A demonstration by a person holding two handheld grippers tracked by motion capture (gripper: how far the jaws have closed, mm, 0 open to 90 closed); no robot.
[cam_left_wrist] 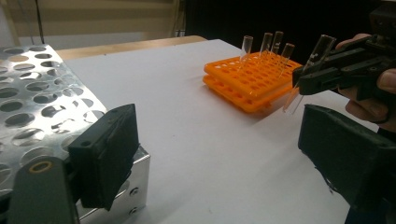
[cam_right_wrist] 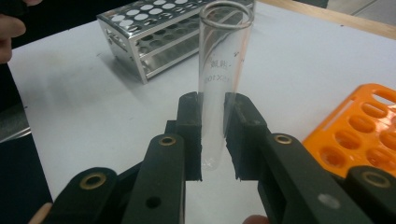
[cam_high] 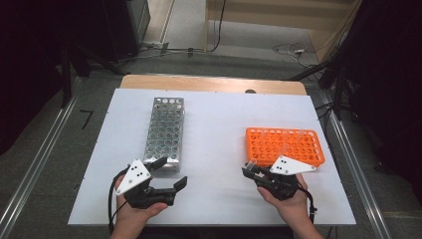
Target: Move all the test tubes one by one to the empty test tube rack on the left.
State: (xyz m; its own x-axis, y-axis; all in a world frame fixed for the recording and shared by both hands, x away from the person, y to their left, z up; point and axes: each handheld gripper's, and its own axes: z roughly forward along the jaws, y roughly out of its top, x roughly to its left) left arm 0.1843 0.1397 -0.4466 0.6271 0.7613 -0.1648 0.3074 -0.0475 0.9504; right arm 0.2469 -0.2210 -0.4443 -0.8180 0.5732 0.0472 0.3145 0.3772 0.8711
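Observation:
My right gripper is shut on a clear glass test tube, pinching its lower part, with the open mouth pointing away from the hand. In the high view this gripper hovers just off the near left corner of the orange tube rack. My left gripper is open and holds nothing, next to the near end of the metal rack. The left gripper view shows the held tube tilted in the right gripper, in front of the orange rack.
Several more glass tubes stand at the far side of the orange rack. The holes of the metal rack hold no tubes. Both racks rest on a white board over a wooden table. Cables lie on the floor beyond.

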